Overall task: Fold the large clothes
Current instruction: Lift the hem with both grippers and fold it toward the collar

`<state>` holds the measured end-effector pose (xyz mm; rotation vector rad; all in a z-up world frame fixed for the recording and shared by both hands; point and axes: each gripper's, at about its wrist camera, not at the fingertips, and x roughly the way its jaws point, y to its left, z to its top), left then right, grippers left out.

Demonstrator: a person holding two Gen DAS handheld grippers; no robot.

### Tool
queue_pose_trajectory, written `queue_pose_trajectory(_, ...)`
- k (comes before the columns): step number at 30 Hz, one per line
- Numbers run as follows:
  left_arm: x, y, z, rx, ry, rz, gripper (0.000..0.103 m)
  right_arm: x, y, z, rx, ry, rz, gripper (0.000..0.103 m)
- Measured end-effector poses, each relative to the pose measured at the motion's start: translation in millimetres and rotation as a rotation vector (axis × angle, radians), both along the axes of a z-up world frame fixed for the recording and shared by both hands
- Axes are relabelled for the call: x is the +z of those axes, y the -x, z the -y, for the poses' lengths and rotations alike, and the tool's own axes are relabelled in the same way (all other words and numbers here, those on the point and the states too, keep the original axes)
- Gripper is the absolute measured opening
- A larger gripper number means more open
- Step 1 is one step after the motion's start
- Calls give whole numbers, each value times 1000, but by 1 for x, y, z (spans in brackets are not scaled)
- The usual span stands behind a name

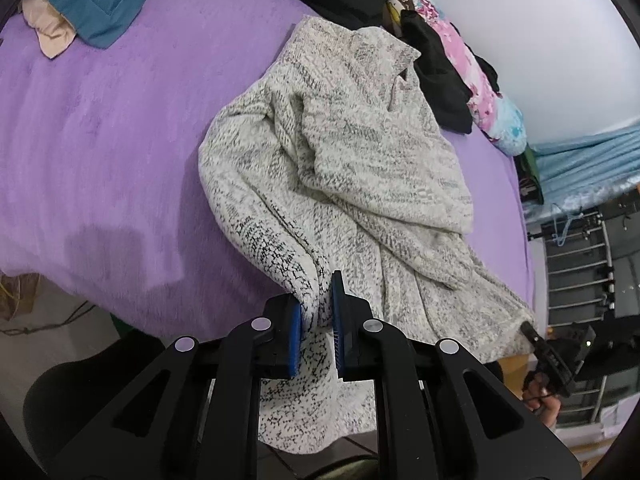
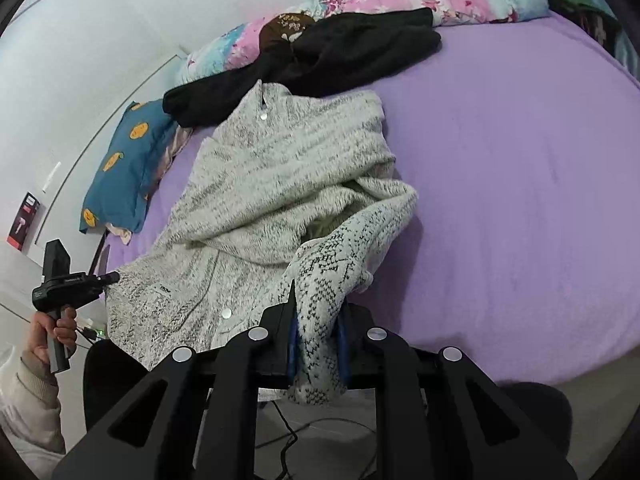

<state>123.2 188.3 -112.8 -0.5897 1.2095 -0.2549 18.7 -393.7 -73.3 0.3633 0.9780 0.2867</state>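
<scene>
With our left gripper [image 1: 318, 320] and right gripper [image 2: 316, 338] each clamped on a near hem corner of the speckled grey-and-cream knit cardigan [image 1: 360, 152], we should lift both evenly and keep the hem taut so the body drapes flat. The cardigan lies on the purple fleece bedspread [image 1: 120, 140] ahead of both grippers. Its long axis runs away from us, with the collar at the far end by the heap of black clothes [image 2: 320, 52].

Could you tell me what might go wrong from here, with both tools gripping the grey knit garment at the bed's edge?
1. The left tool and right tool each pinch only a small bunch of the grey knit garment; the heavy fabric could slip free.
2. Its collar end lies against the black clothes, which may get dragged along.
3. The middle is bunched and creased, so a fold made now could trap wrinkles.
</scene>
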Motion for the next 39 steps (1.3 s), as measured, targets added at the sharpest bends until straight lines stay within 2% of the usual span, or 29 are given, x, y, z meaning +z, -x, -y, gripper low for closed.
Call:
queue_pose_trajectory(12, 26, -41, -4, 16, 18, 14, 11, 29, -28, 8, 4, -33, 42, 15)
queue_pose_trajectory(17, 40, -59, -4, -7, -9, 42, 11, 37, -40, 13, -2, -50, 67, 15)
queue_pose_trajectory(24, 51, -89, -14, 13, 12, 55, 11, 48, -58, 15, -5, -52, 98, 15)
queue_pose_trajectory(39, 71, -166, -8, -11, 17, 66, 11, 84, -127, 9, 25, -13, 166, 15)
